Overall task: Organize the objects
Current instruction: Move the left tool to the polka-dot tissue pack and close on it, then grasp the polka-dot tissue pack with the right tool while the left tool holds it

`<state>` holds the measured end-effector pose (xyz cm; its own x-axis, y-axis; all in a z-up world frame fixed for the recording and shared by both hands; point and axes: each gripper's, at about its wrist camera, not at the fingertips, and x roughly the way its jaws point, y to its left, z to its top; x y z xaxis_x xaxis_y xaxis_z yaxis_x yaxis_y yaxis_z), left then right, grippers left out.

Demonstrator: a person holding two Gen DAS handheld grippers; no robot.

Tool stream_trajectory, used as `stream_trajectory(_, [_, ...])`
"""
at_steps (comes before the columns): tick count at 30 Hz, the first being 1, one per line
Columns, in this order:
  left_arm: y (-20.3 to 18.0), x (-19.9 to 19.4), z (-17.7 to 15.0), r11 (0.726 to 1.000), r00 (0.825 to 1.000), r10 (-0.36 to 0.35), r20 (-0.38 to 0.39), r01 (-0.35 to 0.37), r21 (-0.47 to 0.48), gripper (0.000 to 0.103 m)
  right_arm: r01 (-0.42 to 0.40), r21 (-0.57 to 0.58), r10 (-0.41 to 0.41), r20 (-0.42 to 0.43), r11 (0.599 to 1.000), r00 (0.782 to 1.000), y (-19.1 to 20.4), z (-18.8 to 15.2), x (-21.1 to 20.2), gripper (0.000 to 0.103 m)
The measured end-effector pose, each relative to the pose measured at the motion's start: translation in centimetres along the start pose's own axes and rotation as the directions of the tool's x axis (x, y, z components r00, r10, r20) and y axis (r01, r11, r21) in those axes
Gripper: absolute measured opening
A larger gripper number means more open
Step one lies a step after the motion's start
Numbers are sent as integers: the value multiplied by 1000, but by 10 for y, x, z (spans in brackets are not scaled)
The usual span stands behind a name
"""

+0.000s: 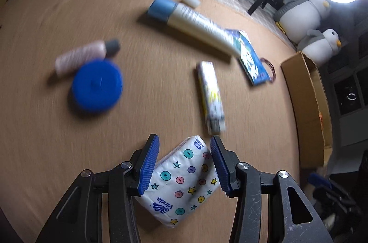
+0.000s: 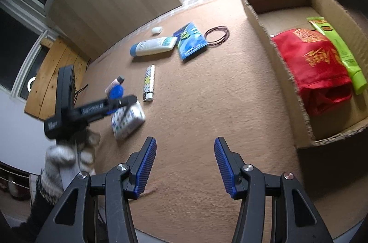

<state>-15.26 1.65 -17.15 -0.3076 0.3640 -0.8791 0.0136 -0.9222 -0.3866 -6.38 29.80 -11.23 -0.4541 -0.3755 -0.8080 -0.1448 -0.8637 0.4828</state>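
Left wrist view: left gripper point(image 1: 185, 162) fingers half closed around Vinda tissue pack point(image 1: 184, 180), pads touching both sides; pack looks carried above tan carpet point(image 1: 46, 116). Soft, light, crushable, plastic wrap slippery; gentle squeeze across short sides seems best.

Right wrist view: right gripper point(image 2: 185, 164) fingers about half open, nothing between. Tissue pack near left, cardboard box point(image 2: 276, 63) well apart at right.
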Motion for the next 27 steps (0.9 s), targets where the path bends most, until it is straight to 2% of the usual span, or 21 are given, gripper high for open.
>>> stream_trajectory(2, [1,-5,-11,1000,1000,-9,1,9,7,51,-10,-10,10,-7,1000,1000,5,-2,3,49])
stream_trajectory(4, [2,-14,-19,1000,1000,-23,16,22,16,65,-31,-19,30,-11,999,999,10,-3,6,49])
stream_trajectory(6, [7,-28,-25,1000,998,-21,59,20,22,68,-47,-23,47,-8,999,999,14,-5,7,49])
stream_trajectory(10, [19,-40,-29,997,995,-71,71,69,27,68,-65,-17,65,13,998,998,20,-7,9,51])
stream_trajectory(15, [26,-34,-34,993,992,-115,50,114,28,67,-90,-24,90,15,996,996,29,-10,16,51])
stream_trajectory(24, [6,-27,-60,972,976,-220,-4,219,84,67,-101,-15,101,-30,995,994,37,-8,32,51])
stream_trajectory(27, [-5,-24,-67,976,982,-189,-4,188,107,68,-108,-12,107,-48,994,993,38,-6,38,51])
